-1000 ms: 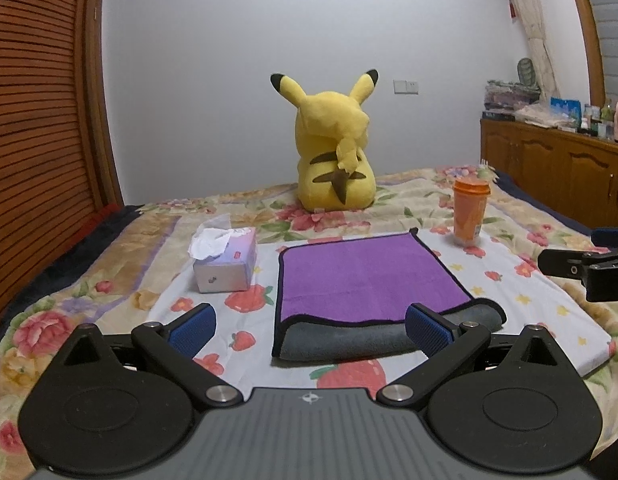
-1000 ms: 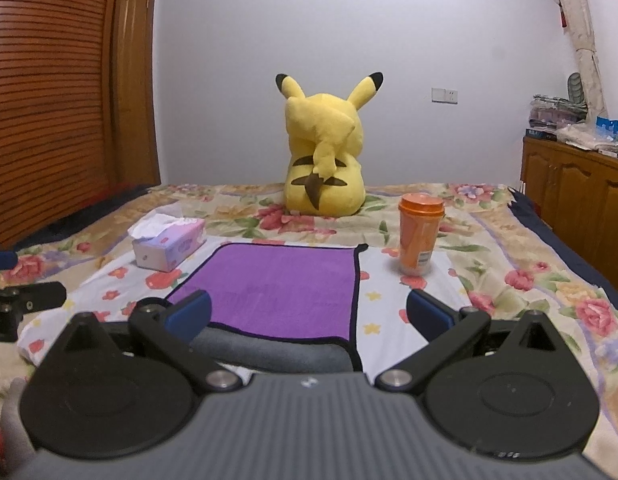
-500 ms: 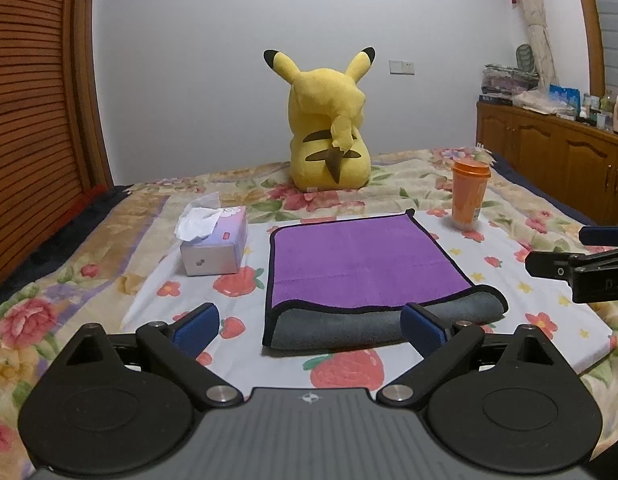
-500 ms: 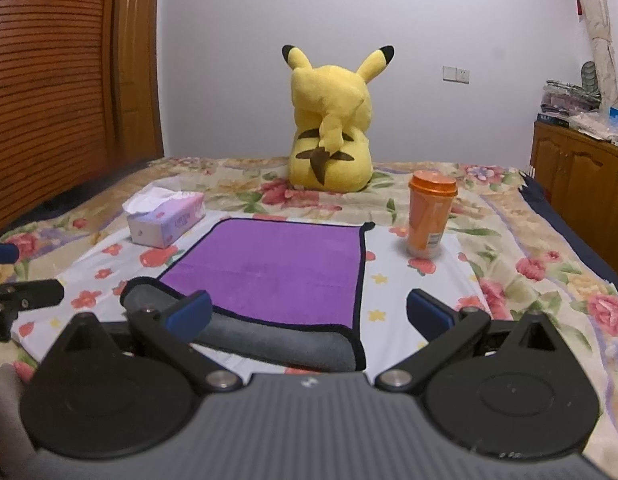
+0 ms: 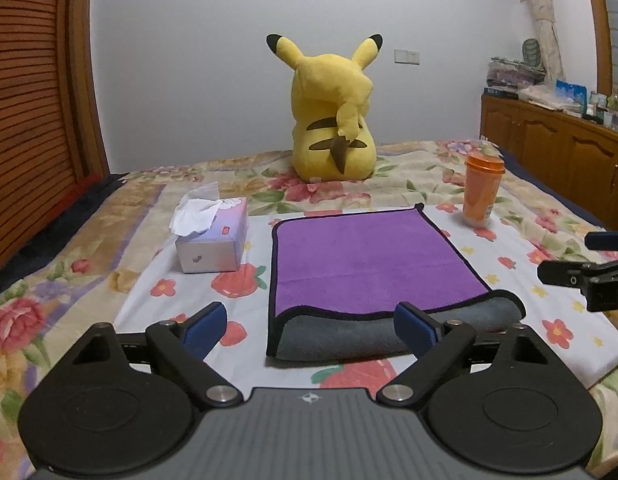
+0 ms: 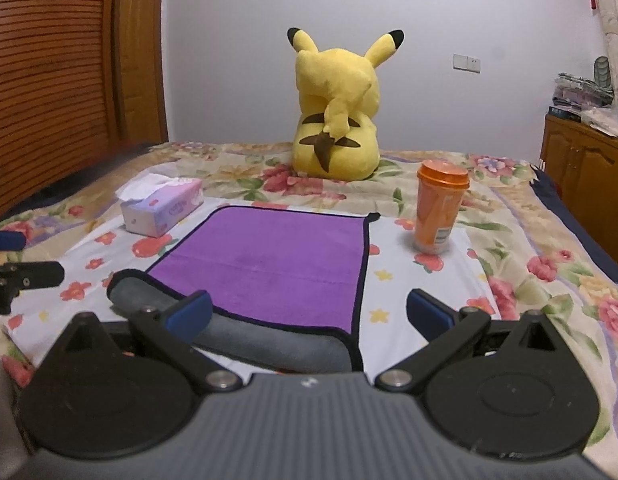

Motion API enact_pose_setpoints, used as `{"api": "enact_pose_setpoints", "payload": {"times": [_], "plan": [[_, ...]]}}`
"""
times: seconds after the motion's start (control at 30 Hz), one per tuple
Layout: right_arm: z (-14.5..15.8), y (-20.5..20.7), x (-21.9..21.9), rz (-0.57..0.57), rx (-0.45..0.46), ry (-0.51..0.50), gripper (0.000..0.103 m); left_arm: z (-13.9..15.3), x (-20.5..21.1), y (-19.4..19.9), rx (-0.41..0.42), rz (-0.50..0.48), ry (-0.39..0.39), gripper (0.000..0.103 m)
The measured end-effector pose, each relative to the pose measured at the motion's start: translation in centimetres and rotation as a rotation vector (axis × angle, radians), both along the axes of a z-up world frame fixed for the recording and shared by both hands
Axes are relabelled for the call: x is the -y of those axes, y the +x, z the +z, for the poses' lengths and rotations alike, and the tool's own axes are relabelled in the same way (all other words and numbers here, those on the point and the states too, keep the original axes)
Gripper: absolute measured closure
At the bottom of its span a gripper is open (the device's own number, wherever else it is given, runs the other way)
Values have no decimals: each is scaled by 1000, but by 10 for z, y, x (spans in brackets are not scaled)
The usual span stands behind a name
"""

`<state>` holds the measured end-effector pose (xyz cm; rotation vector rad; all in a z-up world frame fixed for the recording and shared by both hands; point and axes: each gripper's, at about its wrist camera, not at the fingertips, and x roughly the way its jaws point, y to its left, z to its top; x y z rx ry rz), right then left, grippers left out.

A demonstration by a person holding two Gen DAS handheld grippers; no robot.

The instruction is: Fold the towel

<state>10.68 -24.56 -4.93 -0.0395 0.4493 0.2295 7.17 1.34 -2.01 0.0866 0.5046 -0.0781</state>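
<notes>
A purple towel [image 5: 369,256] with a black hem and grey underside lies folded on the white strawberry-print cloth [image 5: 197,284] on the bed; its rounded grey fold faces me. It also shows in the right wrist view [image 6: 269,264]. My left gripper [image 5: 311,322] is open and empty, just short of the towel's near left part. My right gripper [image 6: 309,312] is open and empty, over the towel's near right corner. The right gripper shows at the right edge of the left wrist view [image 5: 589,276], and the left gripper at the left edge of the right wrist view [image 6: 21,272].
A tissue box [image 5: 211,236] stands left of the towel. An orange cup with a lid [image 5: 482,190] stands at its far right. A yellow plush toy [image 5: 333,120] sits behind. A wooden cabinet [image 5: 557,152] is on the right and a slatted wooden door [image 5: 29,120] on the left.
Both grippers have drawn back and risen a little from the towel's near fold. The towel lies still and both grippers stay open.
</notes>
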Motion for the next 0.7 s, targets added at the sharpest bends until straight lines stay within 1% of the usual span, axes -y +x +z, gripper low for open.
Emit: {"api": "enact_pose_setpoints", "payload": {"times": [0.17,0.33,0.57,0.7], "plan": [[-2,11,0,17,-15,-9,0,-1,-3,11,-8,-1,-6,9],[-6,21,-2,40,-39,-22,0,-3,-4,25,-18,-11,10,11],[-12,38,-3,66,-70,-40,0,-13,-10,48,-59,-22,23,17],[-16,48,-1,71,-95,-37,0,-20,-12,61,-77,-36,29,17]]}}
